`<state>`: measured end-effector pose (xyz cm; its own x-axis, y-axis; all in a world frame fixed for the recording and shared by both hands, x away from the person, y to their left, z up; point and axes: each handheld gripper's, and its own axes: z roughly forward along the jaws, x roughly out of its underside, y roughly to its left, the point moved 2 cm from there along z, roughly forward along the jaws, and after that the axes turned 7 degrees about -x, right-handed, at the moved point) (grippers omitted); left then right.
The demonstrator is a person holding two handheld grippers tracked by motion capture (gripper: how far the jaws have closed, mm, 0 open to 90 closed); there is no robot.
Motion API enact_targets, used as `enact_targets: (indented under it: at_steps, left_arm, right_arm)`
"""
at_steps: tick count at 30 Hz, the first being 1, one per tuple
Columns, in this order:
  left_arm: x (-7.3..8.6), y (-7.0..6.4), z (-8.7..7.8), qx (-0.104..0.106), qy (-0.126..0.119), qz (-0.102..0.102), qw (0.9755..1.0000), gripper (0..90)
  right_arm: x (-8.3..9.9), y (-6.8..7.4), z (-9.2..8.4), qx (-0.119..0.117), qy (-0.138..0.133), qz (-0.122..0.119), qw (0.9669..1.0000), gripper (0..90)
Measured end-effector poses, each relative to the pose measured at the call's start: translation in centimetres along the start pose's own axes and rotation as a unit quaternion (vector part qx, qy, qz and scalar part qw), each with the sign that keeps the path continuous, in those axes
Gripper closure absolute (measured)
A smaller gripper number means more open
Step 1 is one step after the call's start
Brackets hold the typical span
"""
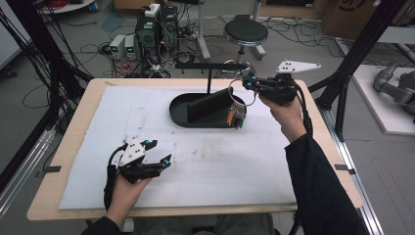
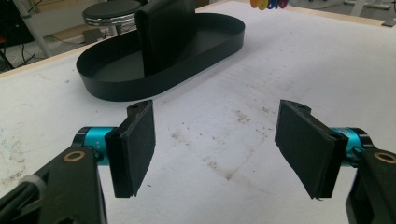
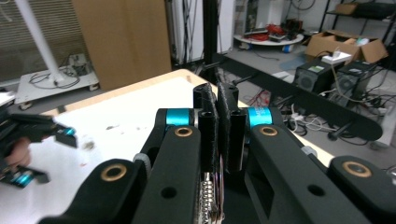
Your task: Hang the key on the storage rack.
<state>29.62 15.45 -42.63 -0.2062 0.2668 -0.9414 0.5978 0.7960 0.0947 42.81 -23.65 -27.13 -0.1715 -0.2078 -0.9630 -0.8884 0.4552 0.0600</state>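
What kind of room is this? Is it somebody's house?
Probably not a house. It looks like a lab or workshop: computers and tangled cables sit on the floor behind the table, black metal frames stand around it, and cardboard boxes are stacked at the back.

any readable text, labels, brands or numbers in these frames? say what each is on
None can be read.
Cardboard box, high view top right: a dark printed mark, cut off and blurred.
Left gripper, blue jaw mount: tiny marks, too small to read.
Key tags hanging from the ring in the right gripper: no lettering legible.
Black tray, white mat: only stains, no print.
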Motion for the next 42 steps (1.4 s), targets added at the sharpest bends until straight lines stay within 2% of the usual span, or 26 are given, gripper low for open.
enact_targets:
  at_steps: [8,12,19,30,36,42]
  left_arm:
    - [0.1,0.1,-0.1,0.003,-0.001,0.003,1.0,29.1]
    - [0.1,0.1,-0.2,0.003,0.001,0.001,1.0,29.1]
    - [0.1,0.0,-0.3,0.005,-0.003,0.002,1.0,29.1]
    - [0.2,0.3,-0.4,0.004,-0.004,-0.001,1.0,29.1]
    - [0.3,0.3,-0.4,0.004,-0.002,-0.001,1.0,29.1]
    - [0.3,0.3,-0.4,0.006,-0.003,0.0,1.0,29.1]
  right_arm:
    - [0.0,-1.7,1.4,0.023,0.004,0.013,0.9996,87.8]
    - [0.0,-2.5,2.3,0.039,0.017,0.016,0.999,87.9]
    - [-0.1,-4.0,3.5,0.059,0.018,0.022,0.9979,87.8]
    - [1.0,-6.4,4.6,0.098,0.034,0.047,0.9936,87.9]
    - [1.4,-7.3,4.8,0.115,0.038,0.061,0.9908,87.8]
    - [1.8,-7.8,5.2,0.127,0.041,0.065,0.989,87.8]
